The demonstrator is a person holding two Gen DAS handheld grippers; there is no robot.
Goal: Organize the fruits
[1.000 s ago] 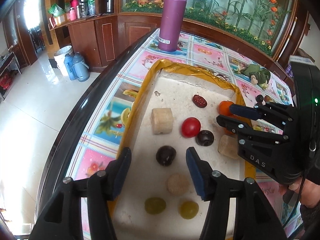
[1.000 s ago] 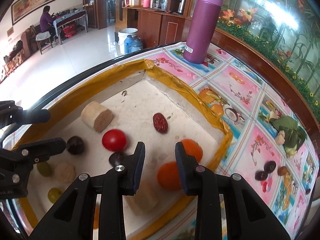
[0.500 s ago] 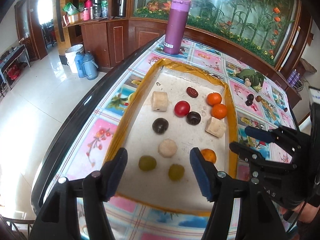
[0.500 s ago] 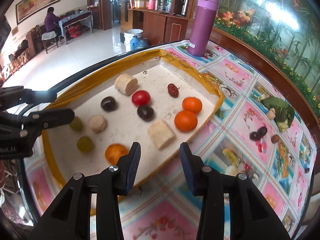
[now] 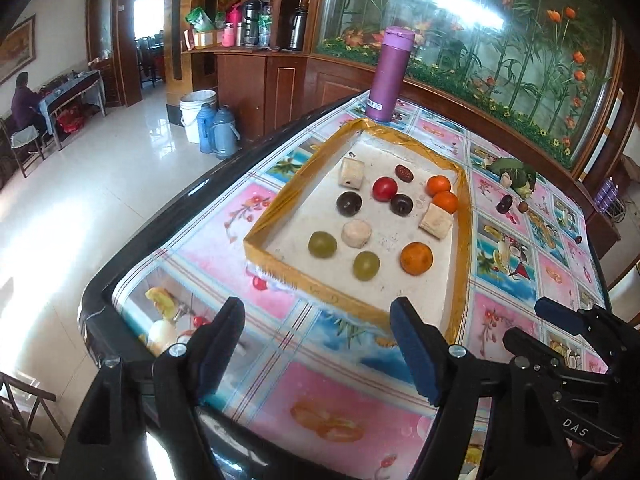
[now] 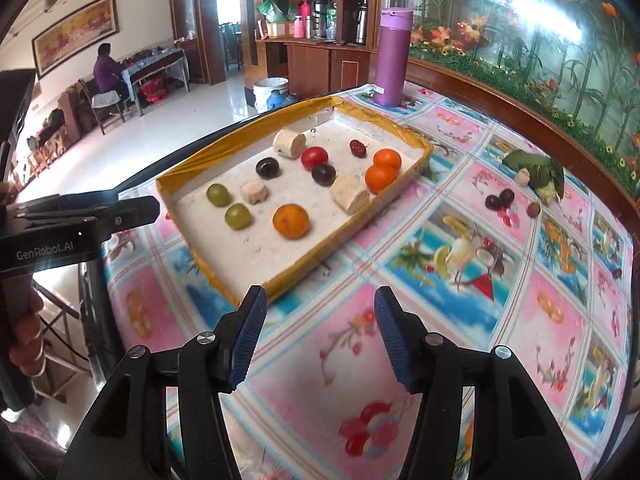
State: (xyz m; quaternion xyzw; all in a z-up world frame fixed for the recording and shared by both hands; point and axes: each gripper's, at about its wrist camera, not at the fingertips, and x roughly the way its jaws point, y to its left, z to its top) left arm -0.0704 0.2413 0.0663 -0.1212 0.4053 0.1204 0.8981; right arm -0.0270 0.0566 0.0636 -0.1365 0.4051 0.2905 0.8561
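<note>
A shallow white tray with a yellow taped rim lies on the patterned tablecloth. In it lie three oranges, two green grapes, a red tomato, two dark plums, a red date and pale cut cylinders. The nearest orange lies alone near the tray's front. My left gripper hangs over the cloth in front of the tray, jaws opening, nothing between them. My right gripper is likewise short of the tray, jaws opening and empty.
A purple flask stands behind the tray. To the right lie a green leafy bundle, two dark fruits and a small brown nut. The table's dark edge runs on the left. A person sits at a far table.
Both grippers have drawn back from inside the tray to the cloth in front of it and spread wider. An orange now lies alone near the tray's front.
</note>
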